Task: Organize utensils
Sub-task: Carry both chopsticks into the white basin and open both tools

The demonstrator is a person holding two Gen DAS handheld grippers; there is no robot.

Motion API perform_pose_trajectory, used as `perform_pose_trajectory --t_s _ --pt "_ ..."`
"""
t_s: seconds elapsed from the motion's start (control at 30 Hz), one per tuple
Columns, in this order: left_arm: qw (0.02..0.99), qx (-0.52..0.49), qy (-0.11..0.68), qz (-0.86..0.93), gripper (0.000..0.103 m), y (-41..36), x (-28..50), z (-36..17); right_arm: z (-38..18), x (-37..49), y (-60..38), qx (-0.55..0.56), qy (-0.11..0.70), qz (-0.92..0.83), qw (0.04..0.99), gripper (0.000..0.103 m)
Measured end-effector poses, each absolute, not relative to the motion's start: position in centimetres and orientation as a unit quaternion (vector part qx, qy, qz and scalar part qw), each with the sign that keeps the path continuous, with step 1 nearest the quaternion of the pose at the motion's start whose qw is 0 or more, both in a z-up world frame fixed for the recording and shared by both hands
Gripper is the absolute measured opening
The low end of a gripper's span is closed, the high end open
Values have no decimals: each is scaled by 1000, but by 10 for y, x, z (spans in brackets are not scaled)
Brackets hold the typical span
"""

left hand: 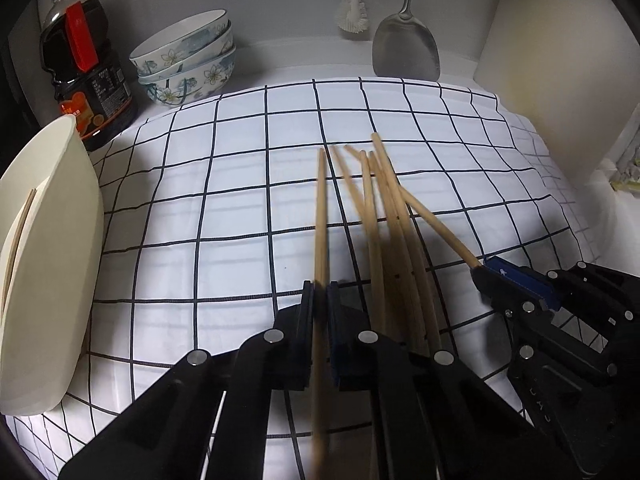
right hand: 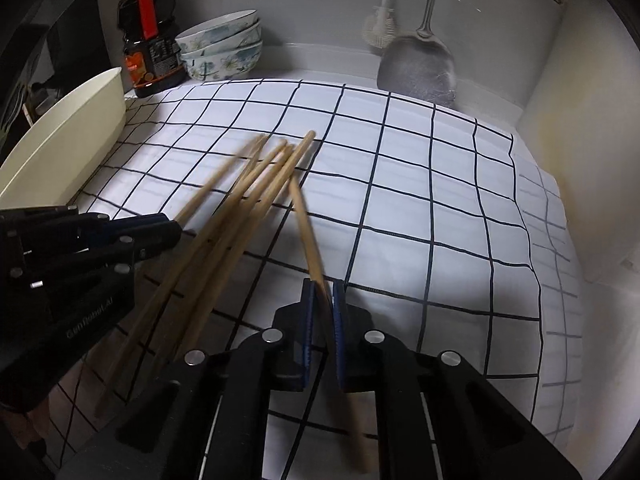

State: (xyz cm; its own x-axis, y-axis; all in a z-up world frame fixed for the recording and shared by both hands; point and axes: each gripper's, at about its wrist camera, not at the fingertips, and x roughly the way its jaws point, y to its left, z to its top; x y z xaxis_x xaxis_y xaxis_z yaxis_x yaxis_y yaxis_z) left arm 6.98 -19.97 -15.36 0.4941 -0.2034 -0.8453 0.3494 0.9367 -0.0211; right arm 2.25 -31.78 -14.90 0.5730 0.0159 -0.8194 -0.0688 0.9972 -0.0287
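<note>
Several wooden chopsticks (left hand: 384,220) lie fanned out on a white checked cloth (left hand: 200,200). My left gripper (left hand: 320,288) is shut on one chopstick (left hand: 321,208) at the left edge of the pile; the stick runs back between the jaws. In the right wrist view my right gripper (right hand: 322,284) is shut on another chopstick (right hand: 306,228), lifted at an angle to the pile (right hand: 240,208). Each gripper shows in the other's view: the right gripper (left hand: 480,270), the left gripper (right hand: 176,228). A cream tub (left hand: 48,260) at the left holds a few chopsticks (left hand: 20,232).
A dark sauce bottle (left hand: 84,68) and stacked floral bowls (left hand: 188,60) stand at the back left. A steel spatula (left hand: 404,48) and a white brush (left hand: 352,12) hang on the back wall. A cream wall (left hand: 560,60) closes the right side.
</note>
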Motion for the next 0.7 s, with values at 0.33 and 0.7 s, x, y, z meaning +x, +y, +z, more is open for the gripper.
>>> perform_pose_trajectory --t_s 0.33,0.7 --pt "862 57 475 -165 7 -178 63 -131 -130 -3 -350 54 440 -27 896 6" --pt "872 30 453 -181 7 -149 59 -83 -86 -22 -350 72 414 -49 906 6"
